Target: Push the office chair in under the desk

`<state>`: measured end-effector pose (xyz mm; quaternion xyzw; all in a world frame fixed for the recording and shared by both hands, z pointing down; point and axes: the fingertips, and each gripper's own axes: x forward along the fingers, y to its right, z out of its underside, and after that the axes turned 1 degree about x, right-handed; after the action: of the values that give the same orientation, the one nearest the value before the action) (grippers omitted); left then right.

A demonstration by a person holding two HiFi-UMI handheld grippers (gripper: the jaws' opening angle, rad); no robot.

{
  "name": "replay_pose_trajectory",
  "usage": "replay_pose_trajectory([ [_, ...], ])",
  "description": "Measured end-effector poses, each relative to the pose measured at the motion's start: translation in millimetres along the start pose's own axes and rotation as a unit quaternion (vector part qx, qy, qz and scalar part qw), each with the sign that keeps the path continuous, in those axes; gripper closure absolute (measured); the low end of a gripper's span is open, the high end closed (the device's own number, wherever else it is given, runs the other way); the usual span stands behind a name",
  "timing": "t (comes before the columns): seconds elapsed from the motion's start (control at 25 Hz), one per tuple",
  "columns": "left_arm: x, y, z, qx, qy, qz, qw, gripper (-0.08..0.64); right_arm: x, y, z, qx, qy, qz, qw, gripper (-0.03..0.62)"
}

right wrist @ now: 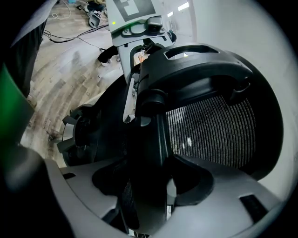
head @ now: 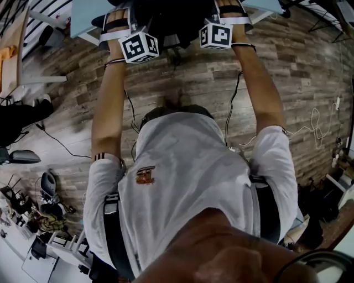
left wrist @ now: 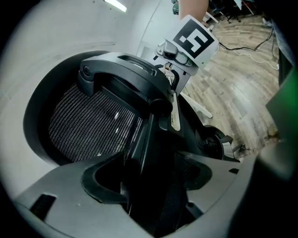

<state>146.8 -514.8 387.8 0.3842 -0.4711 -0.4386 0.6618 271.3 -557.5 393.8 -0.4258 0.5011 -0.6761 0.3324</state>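
Office chair (left wrist: 122, 80) at 12 o'clock in head view, up against desk (head: 88, 15). L gripper (left wrist: 153, 186) & R gripper (right wrist: 145, 186) each clamped on backrest frame, one per side. I reckon that keeps the push square, w/o the chair swivelling.

A wood-plank floor (head: 182, 83) fills the head view; near its left edge a thin black cable (head: 61, 146) trails; at its right edge a white cable (head: 315, 119) lies in loose loops; past its lower-left corner sits heaped clutter (head: 47, 215) (too small to sort); beyond its upper-left edge shows an orange cloth (head: 6, 53).
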Motion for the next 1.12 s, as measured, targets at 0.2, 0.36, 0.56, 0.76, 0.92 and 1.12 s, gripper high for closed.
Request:
replay_pose_trajectory([
  [0.2,8.6,-3.2,4.4,-0.001,-0.004,0.001,1.0,0.233,8.1,2.3,-0.8,0.006,0.002,-0.002,1.0,0.336],
  [0.36,14.0,-7.2,15.3,0.001,-0.005,0.003,1.0,0.233,15.6,3.5,-7.3,0.005,0.001,0.002,1.0,0.336],
  [0.56,21.5,-12.2,27.2,0.002,-0.01,0.003,0.9999,0.232,24.8,4.0,-14.8,0.011,0.009,0.005,1.0,0.336],
  [0.76,26.0,-14.7,31.8,0.002,-0.014,0.001,0.9999,0.232,28.8,5.4,-18.0,0.011,0.012,0.005,1.0,0.336],
  [0.92,35.9,-16.9,31.6,0.002,-0.018,0.002,0.9998,0.231,37.7,7.6,-12.9,0.014,0.008,0.003,1.0,0.336],
  [1.12,47.0,-21.0,35.7,0.0,-0.017,-0.001,0.9999,0.231,50.8,10.8,-10.4,0.013,0.003,0.0,1.0,0.336],
])
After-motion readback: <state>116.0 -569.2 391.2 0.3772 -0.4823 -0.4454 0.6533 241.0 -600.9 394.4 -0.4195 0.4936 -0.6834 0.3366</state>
